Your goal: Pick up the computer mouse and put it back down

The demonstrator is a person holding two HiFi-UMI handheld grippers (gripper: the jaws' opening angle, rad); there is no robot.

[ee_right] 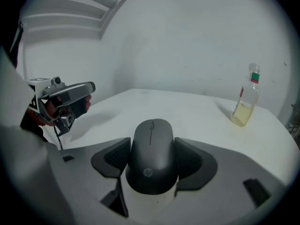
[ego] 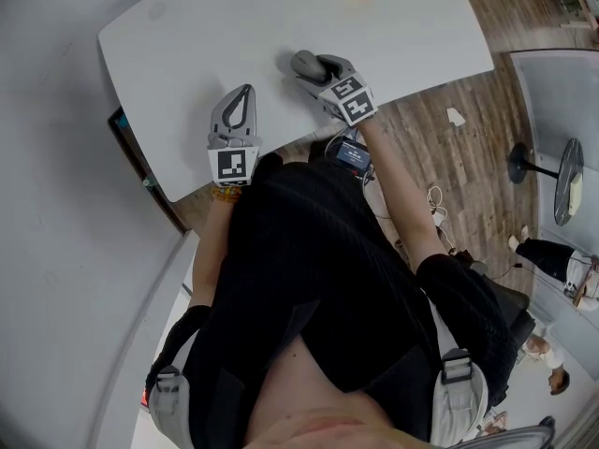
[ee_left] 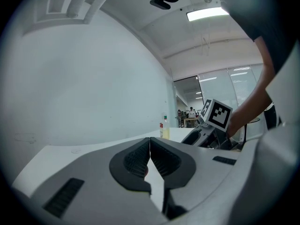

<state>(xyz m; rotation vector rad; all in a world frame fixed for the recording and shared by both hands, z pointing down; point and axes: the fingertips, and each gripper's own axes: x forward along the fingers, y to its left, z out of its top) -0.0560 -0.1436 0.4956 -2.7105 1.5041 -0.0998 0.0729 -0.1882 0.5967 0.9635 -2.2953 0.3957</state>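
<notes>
My right tool clamps the mouse at its flanks: light, rigid, slick shell, so I'd hold mid-sides. Left tool, at its 9 o'clock, is clenched empty.

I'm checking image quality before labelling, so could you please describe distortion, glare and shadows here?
Head view: fisheye, table edges bow. Left gripper view: dark round vignette, ceiling light glares. Right gripper view: even light, sharp mouse, faint shadow beside the bottle.
</notes>
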